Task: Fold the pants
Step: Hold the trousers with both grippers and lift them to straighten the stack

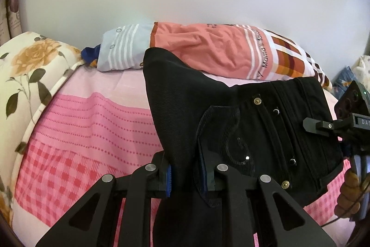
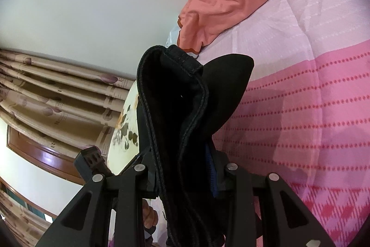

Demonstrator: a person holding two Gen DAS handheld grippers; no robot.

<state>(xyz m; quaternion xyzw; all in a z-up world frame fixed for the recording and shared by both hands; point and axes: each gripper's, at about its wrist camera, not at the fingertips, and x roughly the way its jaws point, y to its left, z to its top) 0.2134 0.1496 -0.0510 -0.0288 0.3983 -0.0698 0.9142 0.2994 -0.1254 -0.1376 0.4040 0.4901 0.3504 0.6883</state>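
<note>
Pants (image 1: 231,112) held above bed sheet (image 1: 92,122); pillow (image 1: 208,54) behind, cushion (image 1: 30,66) left.

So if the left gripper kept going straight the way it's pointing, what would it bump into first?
Probably the pink bedsheet. The left gripper is shut on the black pants and tilts downward toward the bed. Farther along lies the orange pillow, then the wall. Depth is hard to judge through this lens.

Black pants (image 1: 208,96), pink dotted and checked bedsheet (image 1: 92,131), salmon striped pillow (image 1: 203,50).
</note>
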